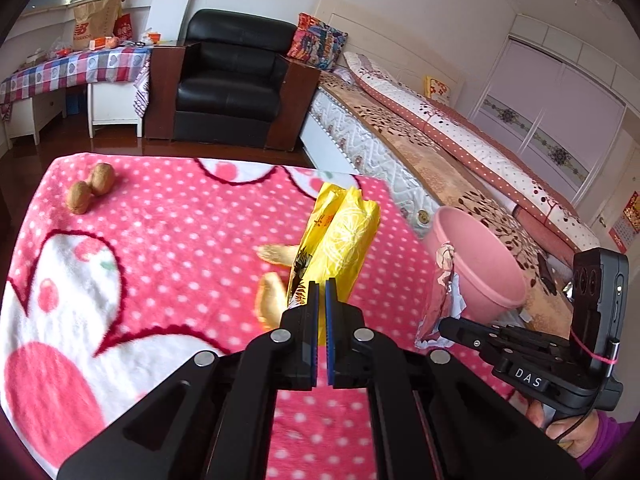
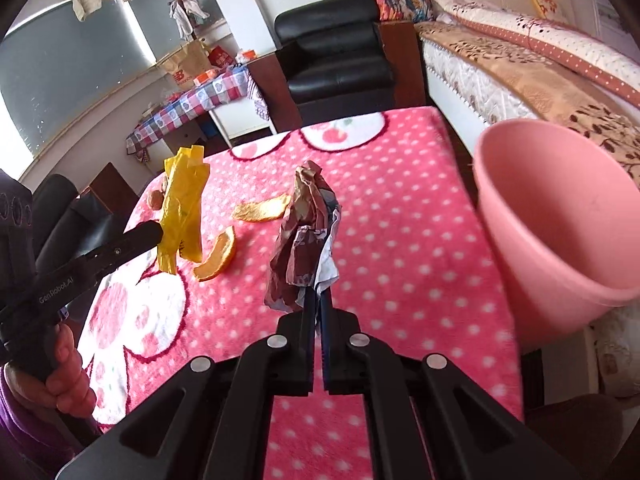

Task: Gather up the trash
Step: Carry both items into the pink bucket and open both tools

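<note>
Pink blanket [image 1: 160, 248]; walnuts [image 1: 90, 190] clear only from left wrist.

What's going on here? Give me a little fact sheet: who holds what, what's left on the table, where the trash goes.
Left hand-held gripper: shut on crinkled yellow plastic wrapper
Right hand-held gripper: shut on crumpled brown-red paper wrapper
Left lying on pink polka-dot fleece blanket: two orange peel pieces, two brown walnuts
Likely trash container: pink plastic bucket, at the table's right edge

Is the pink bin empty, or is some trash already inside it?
It looks empty as far as the pictures show. The right wrist view looks into the pink bin and shows only bare inner wall; its bottom is hidden.
</note>
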Tool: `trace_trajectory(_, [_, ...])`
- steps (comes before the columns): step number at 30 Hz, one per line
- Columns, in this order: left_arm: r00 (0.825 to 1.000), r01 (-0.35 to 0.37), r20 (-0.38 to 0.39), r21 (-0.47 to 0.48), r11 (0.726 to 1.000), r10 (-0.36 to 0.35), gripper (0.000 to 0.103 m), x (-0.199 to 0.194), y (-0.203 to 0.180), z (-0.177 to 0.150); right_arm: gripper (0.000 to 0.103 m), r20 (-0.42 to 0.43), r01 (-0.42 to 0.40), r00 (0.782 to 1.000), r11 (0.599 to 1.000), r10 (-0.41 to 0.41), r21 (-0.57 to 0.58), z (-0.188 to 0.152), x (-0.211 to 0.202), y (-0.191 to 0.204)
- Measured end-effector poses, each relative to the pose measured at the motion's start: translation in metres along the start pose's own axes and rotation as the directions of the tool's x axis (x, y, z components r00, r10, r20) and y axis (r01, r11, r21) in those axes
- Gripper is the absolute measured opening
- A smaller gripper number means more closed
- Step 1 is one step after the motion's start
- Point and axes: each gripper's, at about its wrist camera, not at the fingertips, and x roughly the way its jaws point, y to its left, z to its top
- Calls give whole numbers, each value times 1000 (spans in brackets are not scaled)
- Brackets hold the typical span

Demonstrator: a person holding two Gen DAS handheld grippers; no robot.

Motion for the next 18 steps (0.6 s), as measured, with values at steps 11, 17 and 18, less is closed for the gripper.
trace_trajectory(11, [995, 98, 13, 56, 994, -99, 2, 22, -69, 13, 2, 118, 79, 989, 990, -93, 119, 7, -50, -67])
trace_trajectory(17, [989, 150, -6, 105, 983, -150, 2, 43, -112, 21, 2, 155, 138, 974, 974, -167, 179, 17, -71, -112])
trace_trajectory(18, [988, 157, -9, 112, 981, -157, 2, 48, -119, 22, 2, 160, 146, 971, 971, -177, 188, 18, -74, -119])
